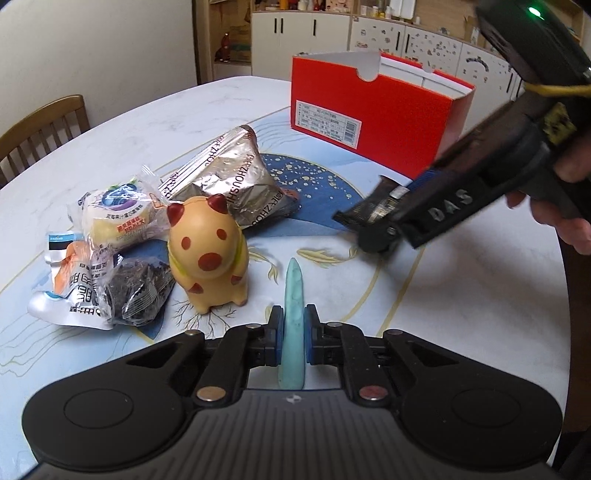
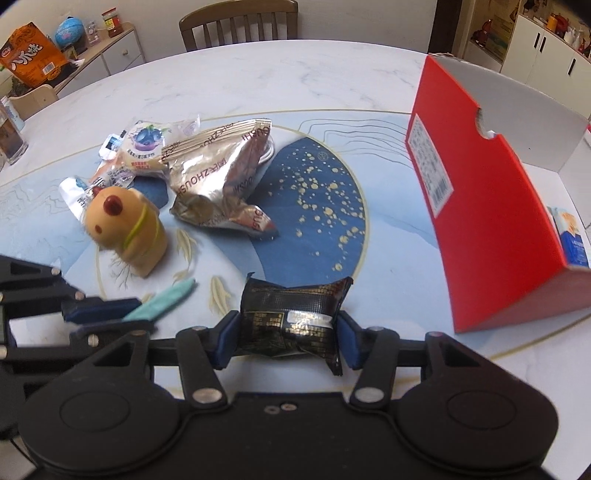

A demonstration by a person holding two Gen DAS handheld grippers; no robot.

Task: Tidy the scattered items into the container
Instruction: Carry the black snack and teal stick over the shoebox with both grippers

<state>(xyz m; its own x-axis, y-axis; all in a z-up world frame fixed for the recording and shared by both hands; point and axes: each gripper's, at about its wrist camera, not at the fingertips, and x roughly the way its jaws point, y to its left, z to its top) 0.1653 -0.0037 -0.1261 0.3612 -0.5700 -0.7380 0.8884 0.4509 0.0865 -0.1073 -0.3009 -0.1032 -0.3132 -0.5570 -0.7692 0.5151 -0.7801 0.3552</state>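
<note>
My left gripper (image 1: 293,325) is shut on a teal tapered stick (image 1: 294,291), which points away over the table mat. In the right wrist view the same left gripper (image 2: 110,314) and teal stick (image 2: 166,299) sit at lower left. My right gripper (image 2: 288,334) is shut on a black snack packet (image 2: 291,317); from the left wrist it appears as the right gripper (image 1: 373,229) with the black packet (image 1: 364,212) just above the table. The open red box (image 1: 388,118) (image 2: 491,229) stands beyond, at the right. A spotted pig toy (image 1: 207,251) (image 2: 125,229) stands upright nearby.
A silver foil bag (image 1: 229,181), a blueberry cake packet (image 1: 118,214), a dark wrapped snack (image 1: 136,291) and a white pouch (image 1: 62,284) lie piled at the left. A blue carton (image 2: 572,236) sits behind the box. A wooden chair (image 2: 240,22) stands at the far table edge.
</note>
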